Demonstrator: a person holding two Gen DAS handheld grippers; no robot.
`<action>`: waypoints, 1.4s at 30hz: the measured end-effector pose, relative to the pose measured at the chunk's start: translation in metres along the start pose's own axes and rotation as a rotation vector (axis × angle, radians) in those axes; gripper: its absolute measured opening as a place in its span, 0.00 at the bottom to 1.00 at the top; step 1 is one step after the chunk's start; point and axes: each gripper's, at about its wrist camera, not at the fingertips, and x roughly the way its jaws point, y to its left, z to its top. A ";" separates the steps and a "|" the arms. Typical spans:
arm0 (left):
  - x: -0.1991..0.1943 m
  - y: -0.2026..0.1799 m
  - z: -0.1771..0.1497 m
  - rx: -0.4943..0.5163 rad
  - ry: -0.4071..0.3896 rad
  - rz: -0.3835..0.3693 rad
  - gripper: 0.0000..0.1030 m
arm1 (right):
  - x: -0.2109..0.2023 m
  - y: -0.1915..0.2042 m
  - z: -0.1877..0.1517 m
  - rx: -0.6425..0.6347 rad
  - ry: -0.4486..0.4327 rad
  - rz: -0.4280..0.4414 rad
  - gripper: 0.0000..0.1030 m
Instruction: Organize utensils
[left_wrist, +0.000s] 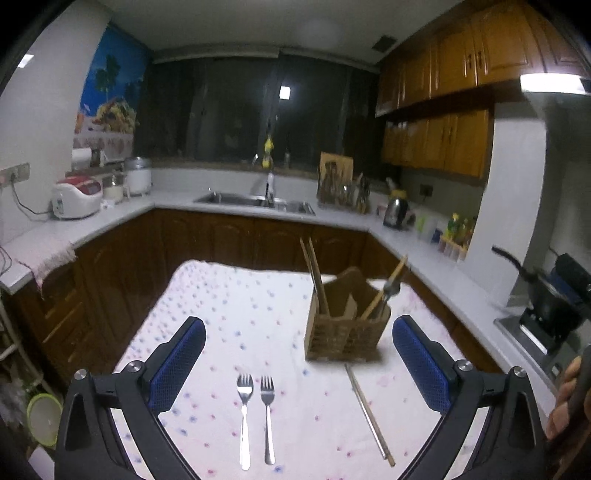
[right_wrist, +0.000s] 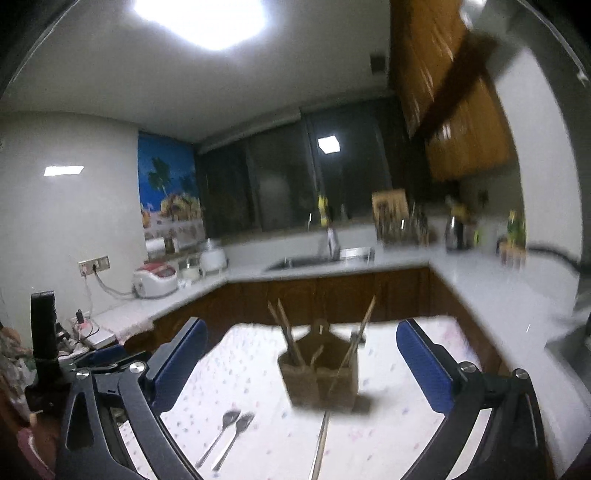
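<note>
A woven utensil basket stands on the cloth-covered table and holds two wooden chopsticks and a wooden-handled utensil. Two metal forks lie side by side in front of it, and a chopstick lies to their right. My left gripper is open above the forks, holding nothing. In the right wrist view, blurred, my right gripper is open and empty, held above the table with the basket, the forks and the chopstick ahead.
The table's floral cloth ends near dark wooden cabinets. A white counter wraps around with a rice cooker, a sink, a kettle and a stove with a pan on the right.
</note>
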 end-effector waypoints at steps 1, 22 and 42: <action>-0.006 0.000 -0.002 0.002 -0.005 0.001 0.99 | -0.004 0.004 0.002 -0.027 -0.006 -0.013 1.00; -0.046 -0.020 -0.094 0.113 -0.047 0.114 0.99 | -0.057 0.007 -0.097 0.069 0.019 -0.131 1.00; -0.033 -0.037 -0.160 0.172 -0.033 0.188 0.99 | -0.057 0.016 -0.164 0.066 0.023 -0.193 1.00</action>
